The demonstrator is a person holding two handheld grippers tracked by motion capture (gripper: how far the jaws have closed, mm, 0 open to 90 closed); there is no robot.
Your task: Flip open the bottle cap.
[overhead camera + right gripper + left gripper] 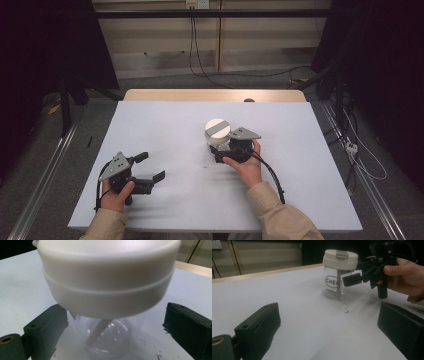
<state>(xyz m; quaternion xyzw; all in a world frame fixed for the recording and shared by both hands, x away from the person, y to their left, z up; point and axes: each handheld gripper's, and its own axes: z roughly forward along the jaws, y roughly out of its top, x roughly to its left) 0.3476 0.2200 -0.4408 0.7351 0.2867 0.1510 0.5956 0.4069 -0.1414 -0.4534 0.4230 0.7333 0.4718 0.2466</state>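
Observation:
A clear glass jar (pixel 218 136) with a white lid (pixel 107 277) stands upright near the middle of the white table top (pixel 165 125). A thin wooden stick (pixel 98 331) leans inside it. My right gripper (pixel 220 148) is open, one jaw on each side of the jar's glass body below the lid, with a gap showing at both pads. In the left gripper view the jar (pixel 334 277) carries dark lettering. My left gripper (pixel 151 166) rests open at the front left of the table, nothing between its jaws.
A few small dark crumbs (pixel 346 311) lie on the sheet just in front of the jar. A wooden table edge (pixel 215 95) runs along the far side. Cables hang on the wall and floor beyond.

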